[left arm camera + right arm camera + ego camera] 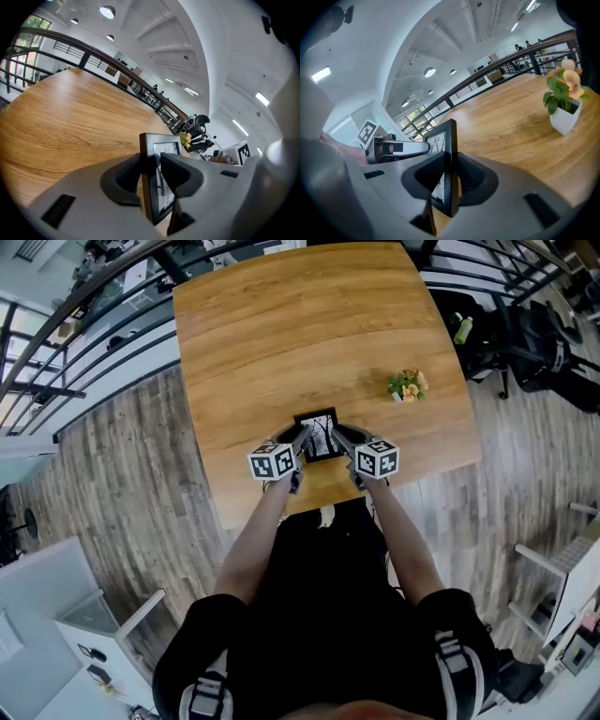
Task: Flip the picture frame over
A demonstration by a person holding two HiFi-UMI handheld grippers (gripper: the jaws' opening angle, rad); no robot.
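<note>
A small black picture frame (319, 437) with a black-and-white print stands nearly upright near the front edge of the wooden table (281, 324), print side towards me. My left gripper (302, 442) is at its left edge and my right gripper (339, 441) at its right edge. In the left gripper view the frame (161, 145) sits between the jaws of the left gripper (152, 176), with a thin gap on the print side, so the pads do not press. In the right gripper view the right gripper (451, 176) is shut on the frame's (440, 140) edge.
A small white pot of orange and yellow flowers (408, 385) stands on the table to the right, beyond the frame. The table's front edge (309, 507) lies just below the grippers. A metal railing (84, 324) runs on the left, and dark chairs (534, 343) stand at the upper right.
</note>
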